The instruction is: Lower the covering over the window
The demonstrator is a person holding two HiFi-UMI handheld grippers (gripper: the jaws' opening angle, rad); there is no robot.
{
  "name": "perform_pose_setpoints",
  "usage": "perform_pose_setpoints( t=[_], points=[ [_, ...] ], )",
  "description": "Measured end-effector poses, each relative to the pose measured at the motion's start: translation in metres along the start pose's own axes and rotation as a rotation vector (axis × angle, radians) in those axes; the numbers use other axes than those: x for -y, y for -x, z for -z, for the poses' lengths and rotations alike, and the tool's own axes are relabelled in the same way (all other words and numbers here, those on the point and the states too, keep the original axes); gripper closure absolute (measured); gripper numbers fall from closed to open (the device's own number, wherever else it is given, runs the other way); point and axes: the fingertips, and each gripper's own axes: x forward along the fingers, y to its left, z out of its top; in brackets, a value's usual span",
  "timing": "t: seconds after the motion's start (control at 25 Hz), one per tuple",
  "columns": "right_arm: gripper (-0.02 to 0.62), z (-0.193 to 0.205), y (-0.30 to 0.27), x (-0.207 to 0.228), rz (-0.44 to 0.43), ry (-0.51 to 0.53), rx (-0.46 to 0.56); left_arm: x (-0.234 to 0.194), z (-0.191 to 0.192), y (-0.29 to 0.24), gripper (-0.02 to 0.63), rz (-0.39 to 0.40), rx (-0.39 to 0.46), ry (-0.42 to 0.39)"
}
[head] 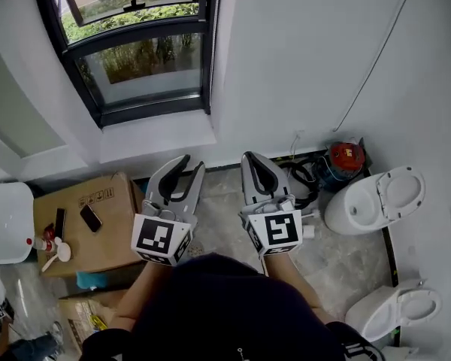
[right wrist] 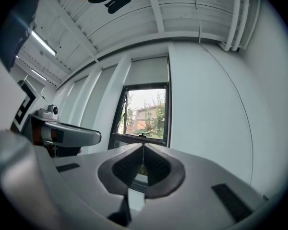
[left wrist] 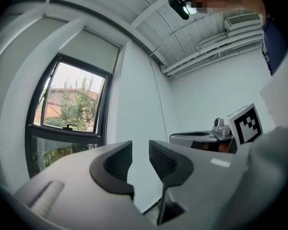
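Bare white walls are surrounding a tall window [head: 135, 66] with a dark frame. The covering, a pale roller blind [right wrist: 149, 71], is sitting rolled up high. Its lower edge is running level across the top of the glass, leaving the panes and the greenery outside showing. It is lying ahead of both tools and well above them, out of the head view altogether.

A thin cord [left wrist: 159, 96] is hanging down the wall just to the right of the window. Whether it is working the blind cannot be told.

The left tool [head: 189, 165] is pointing level at the plain wall right of the window, its jaws standing a narrow way apart with nothing between them. The right tool [head: 252, 158] is sitting beside it, jaws pressed together and empty, aiming at the lower part of the window.

Both tools are hanging well apart from the blind. The coming move is likely calling for a reach forward and up, and the right tool seems to be lying nearer the cord.
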Motion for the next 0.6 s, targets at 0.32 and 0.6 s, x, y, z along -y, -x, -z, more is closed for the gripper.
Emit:
perform_pose_setpoints(
  t=[0.32,0.6],
  points=[
    [0.583,0.028,-0.059,-0.021,0.004,-0.010,-0.073,-0.059,0.018,-0.018,0.503,0.015,0.001,0.060],
    [0.583,0.049,-0.115,-0.008,0.004,-0.014,-0.093,-0.101,0.036,-0.046,0.499,-0.004,-0.012,0.105]
  ],
)
